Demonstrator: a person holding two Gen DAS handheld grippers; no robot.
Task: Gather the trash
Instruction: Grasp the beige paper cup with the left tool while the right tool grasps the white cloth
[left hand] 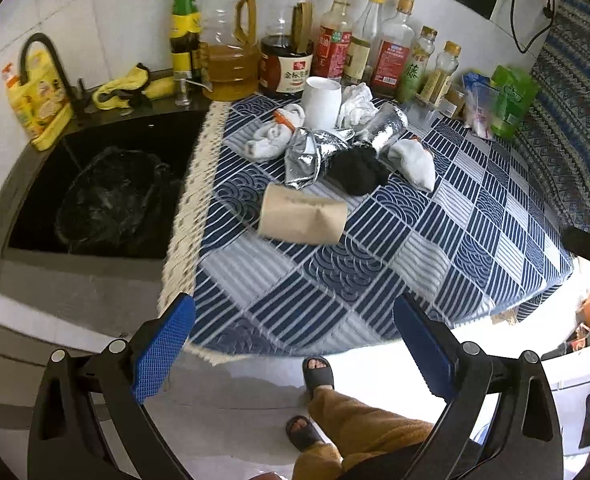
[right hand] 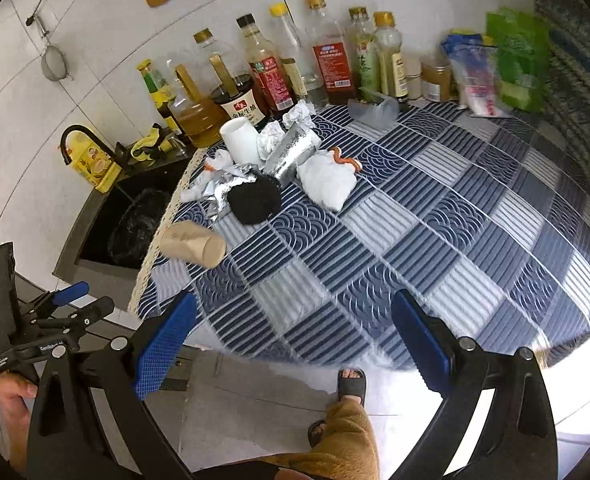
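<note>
While both grippers hung off the counter's [left hand: 495,264] near edge, left gripper [left hand: 295,344] and right gripper [right hand: 295,344] with fingers wide and empty, we judged the cardboard tube [left hand: 303,218] nearest, lying near the left edge beside the bag-lined sink [left hand: 107,204].

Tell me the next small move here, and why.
Probably ease the open left gripper forward to the flattened brown cardboard tube: it lies nearest, apart from the pile, beside the black-bagged bin in the sink.
</note>
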